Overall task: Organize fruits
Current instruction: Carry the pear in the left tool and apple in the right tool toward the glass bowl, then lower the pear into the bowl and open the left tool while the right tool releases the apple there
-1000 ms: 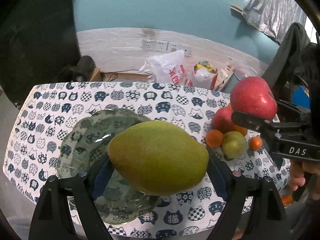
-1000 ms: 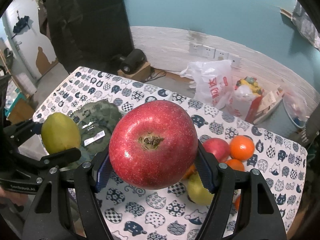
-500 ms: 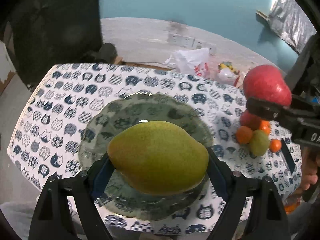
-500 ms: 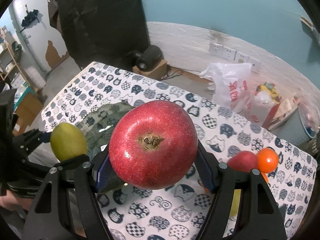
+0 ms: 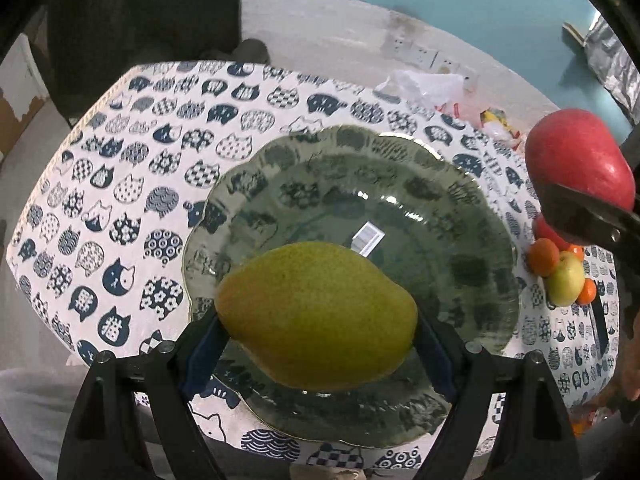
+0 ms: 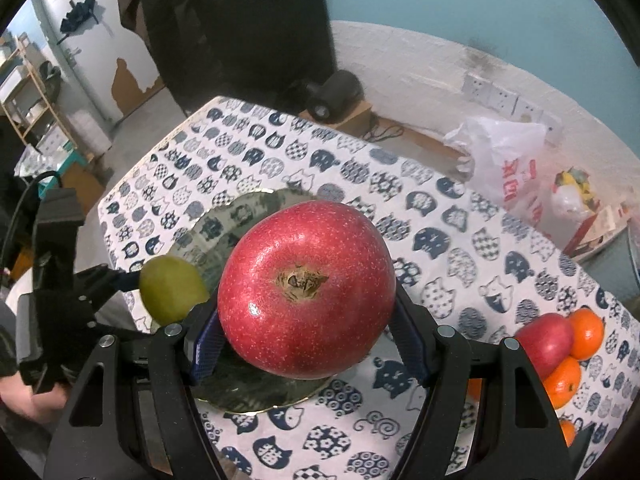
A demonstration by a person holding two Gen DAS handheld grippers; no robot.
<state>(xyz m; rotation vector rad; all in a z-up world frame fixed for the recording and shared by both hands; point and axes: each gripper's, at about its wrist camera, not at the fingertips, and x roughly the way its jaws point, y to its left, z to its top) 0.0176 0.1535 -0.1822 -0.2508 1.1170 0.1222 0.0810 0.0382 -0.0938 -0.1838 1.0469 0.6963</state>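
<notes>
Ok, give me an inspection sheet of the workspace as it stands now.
Surface: table under cat-print cloth.
Job's things: green glass plate, nothing lying on it; mango; red apple; fruit pile on the cloth.
Clutter: white plastic bag beyond the table.
Grippers: left hand-held gripper clamps the mango over the plate; right hand-held gripper clamps the apple.
Cables: dark cord behind the left gripper.
Surroundings: blue wall, wall sockets.

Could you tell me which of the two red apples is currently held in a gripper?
The larger red apple, clamped in the right gripper; the smaller one lies on the table among the oranges.
</notes>
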